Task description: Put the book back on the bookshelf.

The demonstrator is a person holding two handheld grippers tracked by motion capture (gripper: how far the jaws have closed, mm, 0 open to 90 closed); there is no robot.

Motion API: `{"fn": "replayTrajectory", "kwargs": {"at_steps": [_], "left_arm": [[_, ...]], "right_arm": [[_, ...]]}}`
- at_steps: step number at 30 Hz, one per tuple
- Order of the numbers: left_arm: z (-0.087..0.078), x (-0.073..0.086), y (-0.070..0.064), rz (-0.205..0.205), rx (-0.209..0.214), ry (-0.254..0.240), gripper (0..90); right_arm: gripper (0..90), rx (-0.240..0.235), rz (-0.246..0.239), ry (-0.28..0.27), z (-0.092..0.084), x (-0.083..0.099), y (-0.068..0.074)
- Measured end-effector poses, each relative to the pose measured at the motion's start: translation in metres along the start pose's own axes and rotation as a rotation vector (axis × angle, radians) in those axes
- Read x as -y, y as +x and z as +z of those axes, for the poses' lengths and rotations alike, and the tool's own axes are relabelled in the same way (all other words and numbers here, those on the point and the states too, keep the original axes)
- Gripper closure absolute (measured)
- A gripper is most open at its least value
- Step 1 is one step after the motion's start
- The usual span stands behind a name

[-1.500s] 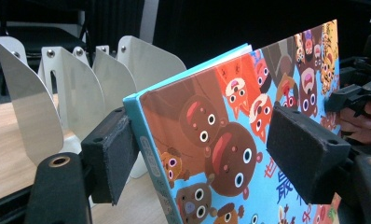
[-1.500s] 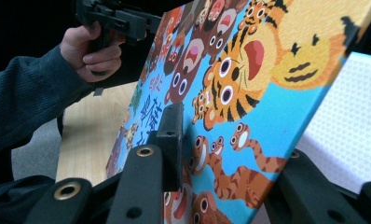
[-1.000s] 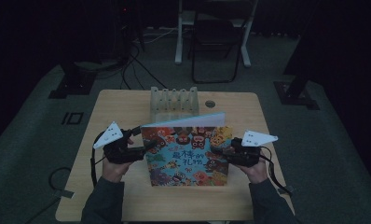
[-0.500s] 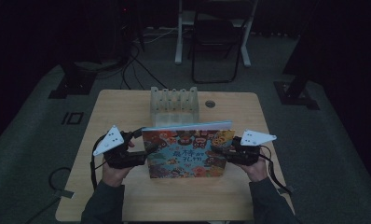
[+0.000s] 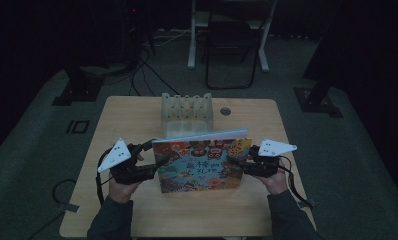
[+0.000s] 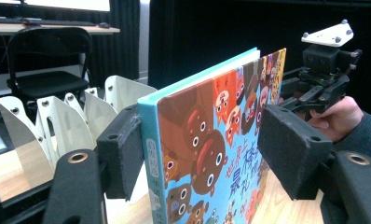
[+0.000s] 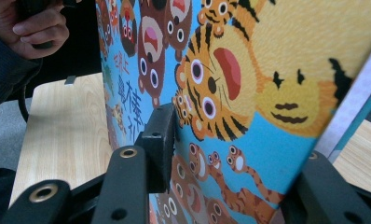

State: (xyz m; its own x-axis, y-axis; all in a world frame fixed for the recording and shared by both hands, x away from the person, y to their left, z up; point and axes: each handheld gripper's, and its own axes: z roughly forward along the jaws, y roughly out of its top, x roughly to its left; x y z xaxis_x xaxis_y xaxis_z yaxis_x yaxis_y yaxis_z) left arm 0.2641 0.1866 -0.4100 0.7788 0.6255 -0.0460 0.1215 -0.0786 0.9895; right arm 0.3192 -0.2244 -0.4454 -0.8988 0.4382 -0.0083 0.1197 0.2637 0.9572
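Left gripper (image 5: 154, 169) straddles the picture book's (image 5: 202, 162) spine edge, its jaws just closing, the front pad not yet touching. Since a second ago the book has risen upright, near the slotted rack (image 5: 187, 114). Right gripper (image 5: 235, 161) clamps the right edge, jaws just easing; both hands level.

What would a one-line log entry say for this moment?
book: upright on table | left gripper: fingers closing, straddling spine, front one apart | right gripper: on cover, fingers easing open
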Motion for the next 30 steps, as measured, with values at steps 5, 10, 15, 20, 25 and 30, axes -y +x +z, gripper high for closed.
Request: {"fn": "replayTrajectory", "kwargs": {"at_steps": [5,10,15,20,25,30], "left_arm": [[-0.001,0.001,0.000,0.007,0.000,-0.004,37.7],[-0.001,0.003,0.000,0.019,-0.012,-0.006,39.8],[-0.002,0.004,-0.001,0.034,-0.019,-0.011,43.6],[-0.003,0.006,-0.001,0.051,-0.021,-0.010,47.4],[-0.004,0.008,-0.002,0.078,-0.039,-0.020,54.4],[-0.003,0.009,-0.003,0.089,-0.042,-0.025,57.4]], "right_arm": [[58.3,0.002,-0.012,0.002,-0.002,0.001,0.001],[56.9,0.009,-0.012,0.010,-0.004,0.005,0.001],[57.2,0.007,-0.017,0.014,-0.008,0.008,0.001],[57.3,0.003,-0.027,0.014,-0.011,0.010,0.001],[57.2,0.010,-0.026,0.009,-0.016,0.013,0.000],[57.2,0.021,-0.021,0.014,-0.022,0.015,-0.001]]}}
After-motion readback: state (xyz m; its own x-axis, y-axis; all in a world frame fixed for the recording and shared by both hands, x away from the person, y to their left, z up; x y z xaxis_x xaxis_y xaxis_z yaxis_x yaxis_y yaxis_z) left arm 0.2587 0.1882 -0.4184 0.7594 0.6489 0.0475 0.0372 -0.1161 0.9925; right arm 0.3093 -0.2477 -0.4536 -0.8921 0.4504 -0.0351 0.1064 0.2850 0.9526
